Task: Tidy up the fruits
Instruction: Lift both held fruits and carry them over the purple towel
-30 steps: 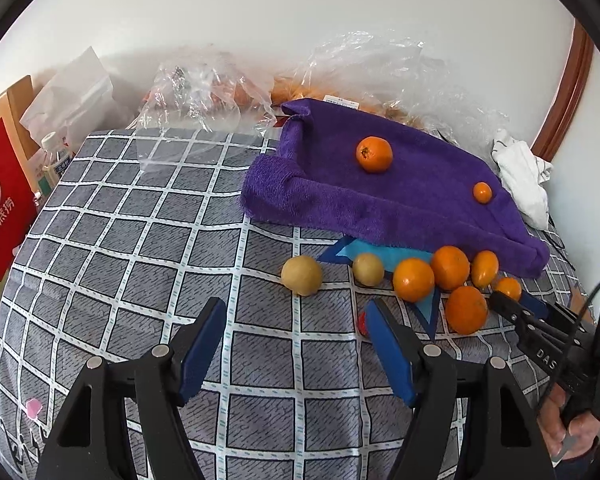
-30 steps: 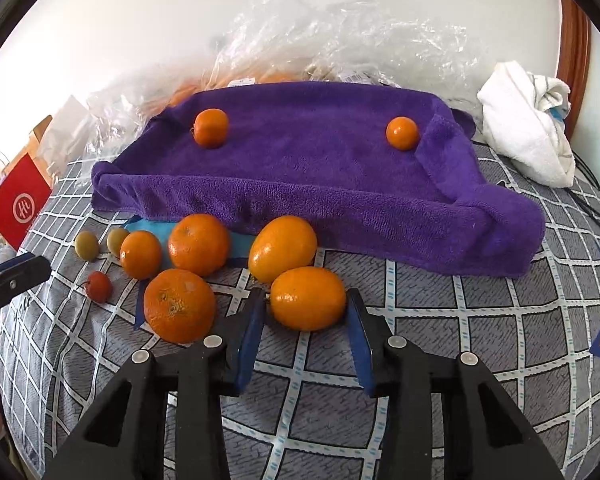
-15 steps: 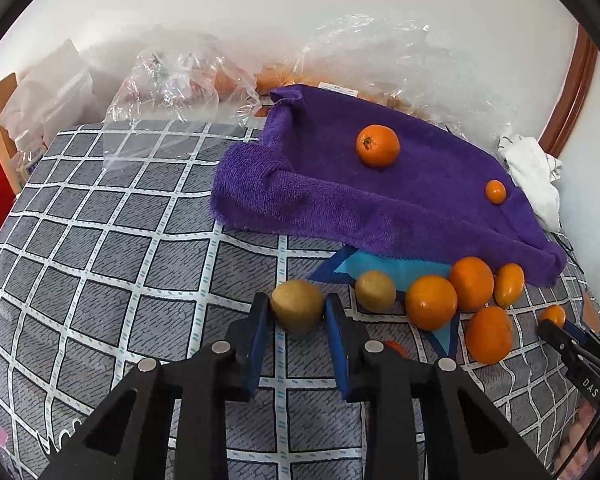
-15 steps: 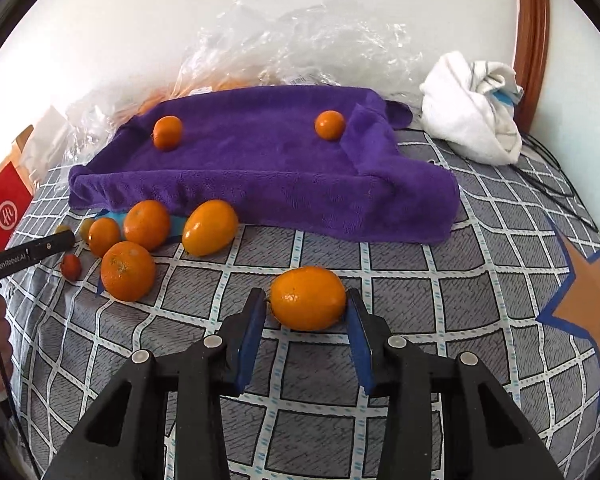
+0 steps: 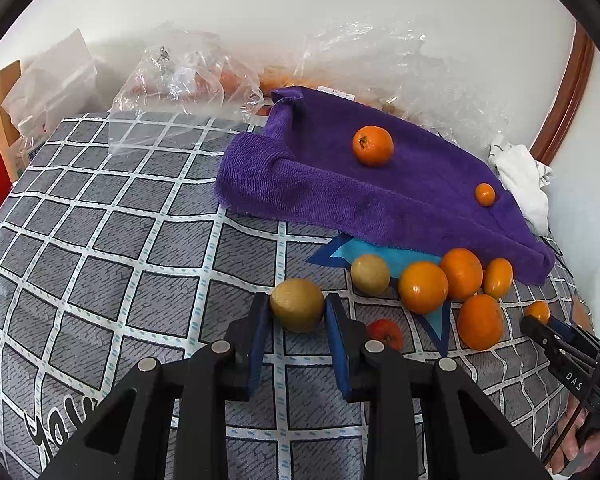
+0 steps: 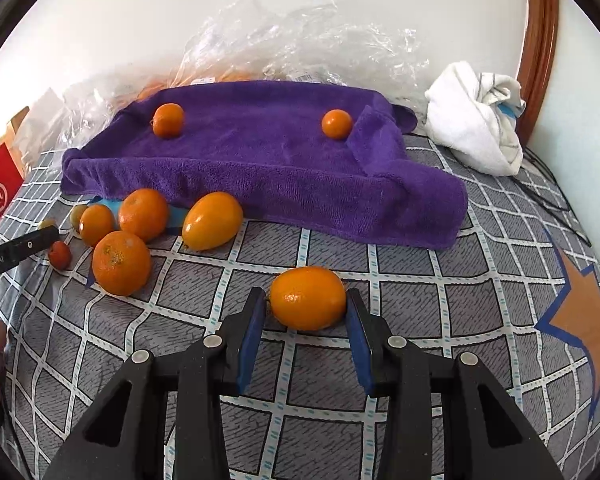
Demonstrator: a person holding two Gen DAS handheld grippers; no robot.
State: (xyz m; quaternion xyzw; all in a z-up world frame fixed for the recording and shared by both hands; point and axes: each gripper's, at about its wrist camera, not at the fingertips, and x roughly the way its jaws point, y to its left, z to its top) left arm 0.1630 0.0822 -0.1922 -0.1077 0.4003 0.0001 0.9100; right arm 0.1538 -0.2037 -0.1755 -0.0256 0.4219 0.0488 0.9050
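In your left wrist view, your left gripper (image 5: 298, 310) is clamped on a yellowish-green fruit (image 5: 297, 305) at lower centre, both blue pads pressing its sides. Its skin is dull and round. The purple towel (image 5: 340, 200) at upper right carries two oranges (image 5: 372, 146).

In your right wrist view, your right gripper (image 6: 306, 310) pinches an oval, glossy orange fruit (image 6: 307, 297) at lower centre, on the checked cloth (image 6: 440, 300). A loose cluster of oranges (image 6: 122, 262) sits at left.
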